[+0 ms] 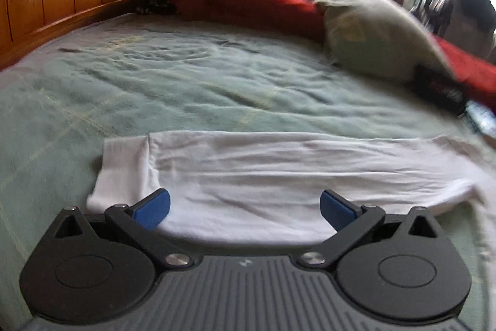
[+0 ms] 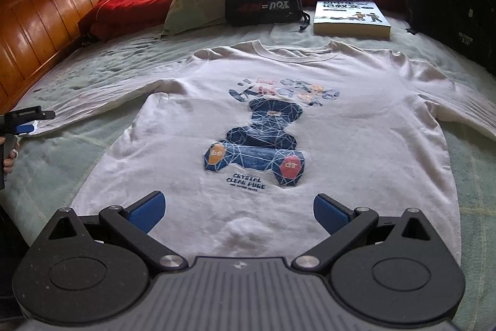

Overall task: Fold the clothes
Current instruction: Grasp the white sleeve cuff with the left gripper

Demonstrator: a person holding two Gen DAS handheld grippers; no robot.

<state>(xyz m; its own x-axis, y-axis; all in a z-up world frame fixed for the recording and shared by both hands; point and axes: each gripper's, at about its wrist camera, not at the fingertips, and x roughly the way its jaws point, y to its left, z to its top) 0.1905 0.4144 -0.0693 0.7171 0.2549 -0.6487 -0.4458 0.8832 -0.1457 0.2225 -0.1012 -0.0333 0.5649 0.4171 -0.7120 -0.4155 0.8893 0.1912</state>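
Sweatshirt (image 2: 279, 126), white with a blue bear, lies flat on our green bed sheet (image 1: 186, 76). Our right gripper (image 2: 239, 211) is wide open above its hem, holding nothing. Our left gripper (image 1: 245, 208) is wide open by the sleeve (image 1: 248, 169), empty too. Its view is blurry, and the sleeve runs out of sight.

Shirt print, under the bear: "CRYSTAL CLEAR PURE" on the white sweatshirt (image 2: 263, 126); the smaller line beneath is unreadable.
Bear's paws: "be" on the orange patch, "ar" on the red one.
Black pouch (image 2: 263, 10), beyond the sweatshirt's collar: "YOU =", seen upside down.
Book (image 2: 350, 17), beside the pouch: cover lettering too small to read.
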